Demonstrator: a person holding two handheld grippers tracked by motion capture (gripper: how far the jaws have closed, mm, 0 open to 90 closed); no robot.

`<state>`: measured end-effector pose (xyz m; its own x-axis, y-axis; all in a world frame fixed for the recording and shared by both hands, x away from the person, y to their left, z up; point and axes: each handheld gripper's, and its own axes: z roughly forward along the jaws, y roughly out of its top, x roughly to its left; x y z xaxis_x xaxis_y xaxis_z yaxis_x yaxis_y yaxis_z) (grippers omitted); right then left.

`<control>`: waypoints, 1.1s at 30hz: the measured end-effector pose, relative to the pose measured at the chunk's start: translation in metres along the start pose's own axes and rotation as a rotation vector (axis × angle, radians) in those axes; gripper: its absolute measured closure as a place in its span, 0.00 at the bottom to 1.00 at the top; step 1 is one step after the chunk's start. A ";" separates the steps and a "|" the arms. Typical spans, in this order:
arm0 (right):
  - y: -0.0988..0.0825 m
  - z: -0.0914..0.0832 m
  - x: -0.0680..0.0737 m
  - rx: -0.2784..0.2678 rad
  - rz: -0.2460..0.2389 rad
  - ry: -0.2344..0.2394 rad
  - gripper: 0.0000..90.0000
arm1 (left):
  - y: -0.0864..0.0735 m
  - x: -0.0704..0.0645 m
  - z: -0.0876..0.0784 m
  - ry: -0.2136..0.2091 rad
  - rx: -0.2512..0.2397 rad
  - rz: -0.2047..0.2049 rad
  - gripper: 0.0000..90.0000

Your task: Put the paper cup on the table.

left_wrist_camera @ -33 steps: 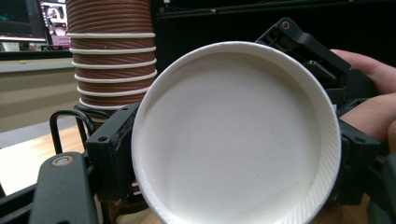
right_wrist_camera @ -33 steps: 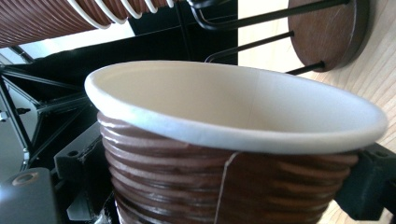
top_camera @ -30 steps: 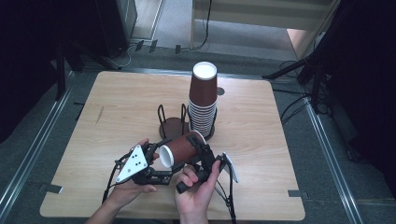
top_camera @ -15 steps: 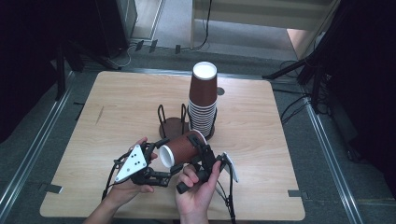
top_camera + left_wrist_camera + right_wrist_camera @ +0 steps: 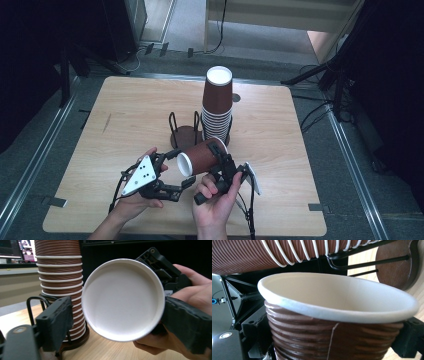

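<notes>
Cup (image 5: 200, 156) lies sideways, clamped across its ribbed wall in our right gripper (image 5: 222, 167). Left gripper (image 5: 176, 169) jaws have just been opening, flanking its rim. Light, thin paper crushes easily; we grip gently near the stiffer rim.

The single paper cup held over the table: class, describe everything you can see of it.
The paper cup is brown, with a ribbed outer wall, a white rolled rim and a white inside. It lies tilted on its side above the table, its white base facing the left gripper, whose jaws have just been opening and flank the base. The right gripper clamps its ribbed wall near the rim.
</notes>
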<state>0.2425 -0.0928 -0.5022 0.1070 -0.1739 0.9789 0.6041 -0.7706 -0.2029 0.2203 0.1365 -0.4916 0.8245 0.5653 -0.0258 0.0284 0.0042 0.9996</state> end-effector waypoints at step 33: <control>0.012 -0.016 0.018 -0.111 -0.232 0.023 0.12 | -0.021 0.024 -0.037 0.119 0.085 -0.046 0.11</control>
<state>0.2387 -0.1148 -0.4869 -0.0426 0.0025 0.9991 0.5203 -0.8536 0.0243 0.2187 0.1806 -0.5126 0.7484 0.6601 -0.0649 0.1164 -0.0343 0.9926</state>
